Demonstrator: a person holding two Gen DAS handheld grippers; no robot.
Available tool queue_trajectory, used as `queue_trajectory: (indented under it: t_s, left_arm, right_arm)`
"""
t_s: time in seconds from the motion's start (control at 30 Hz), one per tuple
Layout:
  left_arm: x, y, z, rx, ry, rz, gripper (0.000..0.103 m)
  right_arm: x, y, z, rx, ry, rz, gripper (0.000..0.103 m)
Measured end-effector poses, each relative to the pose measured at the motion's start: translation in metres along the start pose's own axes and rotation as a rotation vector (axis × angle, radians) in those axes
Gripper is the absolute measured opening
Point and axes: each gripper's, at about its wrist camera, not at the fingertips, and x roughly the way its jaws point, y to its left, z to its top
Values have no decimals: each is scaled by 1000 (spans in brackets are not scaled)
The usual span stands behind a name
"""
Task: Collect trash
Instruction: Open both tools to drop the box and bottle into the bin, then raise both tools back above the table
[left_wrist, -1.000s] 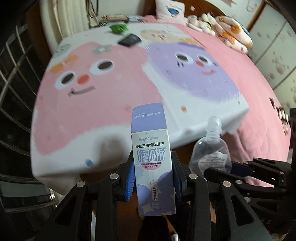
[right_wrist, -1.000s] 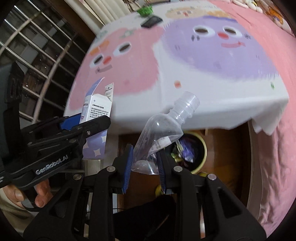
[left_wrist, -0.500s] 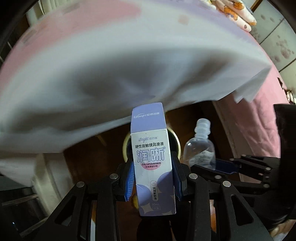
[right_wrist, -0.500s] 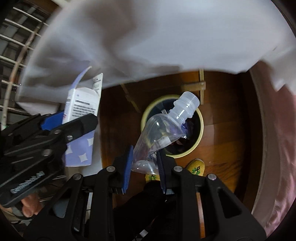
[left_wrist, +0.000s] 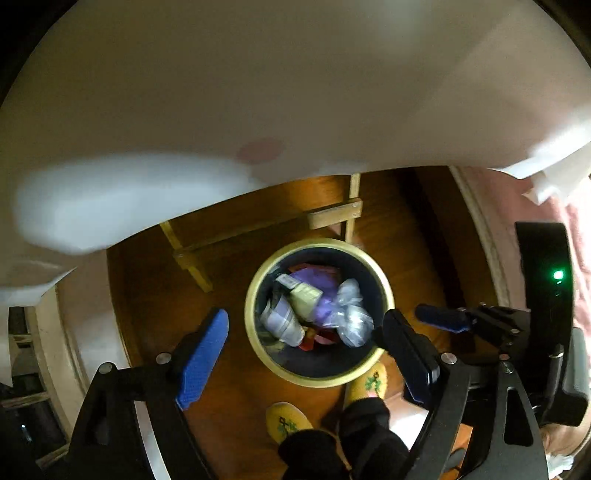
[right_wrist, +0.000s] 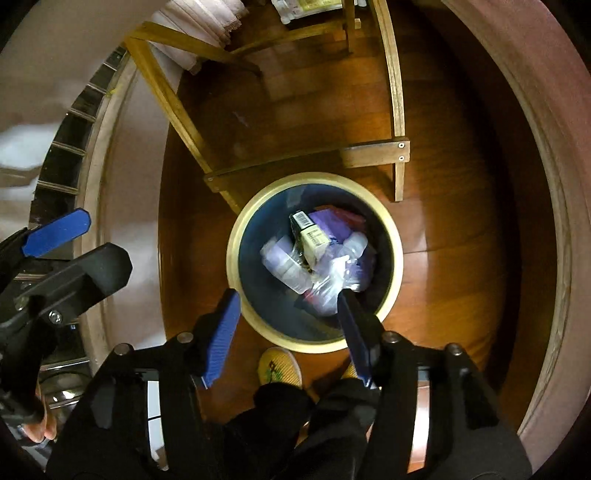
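We take the round bin (left_wrist: 258, 295) as landmark; it stands on the wood floor (right_wrist: 461, 258) just in front of the wooden frame legs (right_wrist: 369, 155), partly under the hanging white cloth (left_wrist: 258, 92); inside it we see a heap of trash: a pale purple carton (left_wrist: 280, 325), a clear plastic bottle (left_wrist: 351, 314), a small box with a barcode (right_wrist: 310, 232) and purple wrapping; so the trash sits in the bin, none in either tool.

Progress, as we judge it: this drop looks done, both tools empty; whether more trash waits elsewhere we cannot tell, nothing else loose shows near the bin.

Left gripper (left_wrist: 306, 343): points steeply down over the bin, jaws opening and spread wide, one blue pad off the bin's left rim, the other finger over its right rim; nothing between them.

Right gripper (right_wrist: 284, 321): also aimed steeply down, over the near rim of the bin, jaws opening, nothing pressed between the pads; the bottle lies below in the bin, apart from them.

In the right wrist view the left tool sits left of the bin, a hand (right_wrist: 37, 428) on its handle; yellow slippers (left_wrist: 291, 421) and dark trouser legs stand just at the bin's near side.
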Motion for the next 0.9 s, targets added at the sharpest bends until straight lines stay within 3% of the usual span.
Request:
queue_trajectory:
  t_s: [0.17, 0.57, 0.9]
  left_arm:
    - [1, -1, -9, -20, -22, 32, 87]
    - [-50, 4, -25, -46, -68, 50, 87]
    - [-141, -6, -25, -40, -122, 49, 87]
  right_arm:
    - [-6, -2, 2, 9, -14, -15, 53]
    - [-60, 21, -2, -3, -72, 1, 53]
    - [-137, 53, -6, -4, -120, 5, 54]
